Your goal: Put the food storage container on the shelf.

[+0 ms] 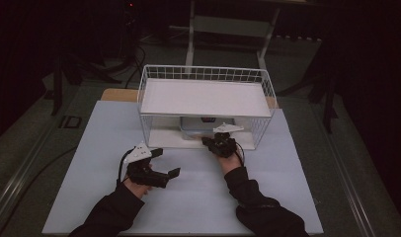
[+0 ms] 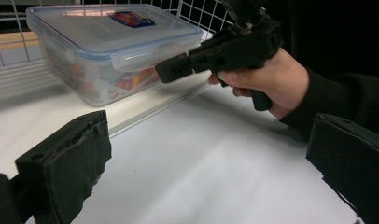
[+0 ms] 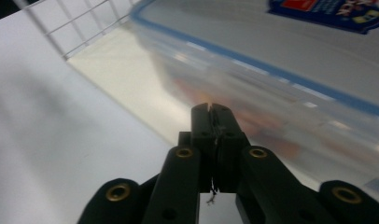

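A white wire rack [image 1: 206, 74] stands at the far middle of the tabletop [image 1: 188, 197], with a flat white shelf across its top and an open front. On the rack's floor, under that shelf, sits a clear box [image 2: 108, 51] with a blue-edged lid and a red and blue label; coloured contents show blurred through its wall.

The right gripper [image 1: 222, 143] is at the rack's open front, with its tips at the box's near side. In the right gripper view its 2 jaws are pressed together with no gap, tips [image 3: 211, 112] right at the box's long wall just below the lid's blue rim. In the left gripper view the same gripper [image 2: 178, 67] reaches toward the lid's side latch; whether it pinches the latch or merely touches it I cannot tell. A hand [image 2: 267, 81] in a dark sleeve holds it.

The left gripper [image 1: 161, 165] is in front of the rack, to the left of the right gripper and well apart from the box. Its jaws are spread wide with nothing between them, and its own view looks toward the box and the right gripper
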Tool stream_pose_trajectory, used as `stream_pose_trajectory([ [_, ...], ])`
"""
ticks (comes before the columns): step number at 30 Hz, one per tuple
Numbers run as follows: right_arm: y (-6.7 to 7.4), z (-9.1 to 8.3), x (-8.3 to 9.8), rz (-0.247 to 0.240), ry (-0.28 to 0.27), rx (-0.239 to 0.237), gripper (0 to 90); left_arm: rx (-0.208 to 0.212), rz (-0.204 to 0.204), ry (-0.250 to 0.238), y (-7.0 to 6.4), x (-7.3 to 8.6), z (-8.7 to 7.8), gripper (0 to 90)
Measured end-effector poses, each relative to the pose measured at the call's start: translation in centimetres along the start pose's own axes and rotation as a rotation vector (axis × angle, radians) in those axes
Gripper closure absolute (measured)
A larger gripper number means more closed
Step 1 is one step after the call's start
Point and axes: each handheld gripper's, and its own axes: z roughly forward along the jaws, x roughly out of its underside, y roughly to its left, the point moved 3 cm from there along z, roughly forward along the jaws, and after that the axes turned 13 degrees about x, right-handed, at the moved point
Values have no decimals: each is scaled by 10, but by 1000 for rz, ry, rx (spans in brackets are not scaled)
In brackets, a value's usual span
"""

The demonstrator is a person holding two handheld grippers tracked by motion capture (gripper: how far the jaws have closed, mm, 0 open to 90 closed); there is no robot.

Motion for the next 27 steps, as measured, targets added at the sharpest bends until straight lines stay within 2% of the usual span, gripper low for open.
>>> stream_pose_trajectory([
  [1,4,-7,1,-23,-6,-3,863,-1,-1,-1,0,0,0,0],
  [2,4,-7,1,-23,-6,-3,863,-1,-1,-1,0,0,0,0],
  [6,4,-20,4,19,-23,-27,737,1,4,2,-2,-1,-1,0],
  [7,4,-20,4,19,-23,-27,737,1,4,2,-2,-1,-1,0],
  [9,4,-30,4,35,-49,-38,493,5,11,3,-4,-2,0,0],
  [11,5,-38,4,52,-77,-76,347,11,16,6,-7,-2,0,0],
  [12,5,-38,4,52,-77,-76,347,11,16,6,-7,-2,0,0],
  [14,7,-50,6,65,-93,-108,197,13,21,9,-8,-3,-1,0],
  [18,10,-61,8,69,-109,-130,169,22,24,7,-11,-3,-1,0],
  [19,11,-64,9,52,-111,-130,133,22,26,7,-12,-3,-2,0],
  [20,13,-70,12,28,-120,-118,140,24,26,9,-12,-3,-2,0],
  [23,14,-78,18,19,-134,-115,141,26,20,4,-13,-4,-4,0],
  [27,16,-87,27,-33,-113,-111,141,31,31,6,-16,-4,-6,0],
])
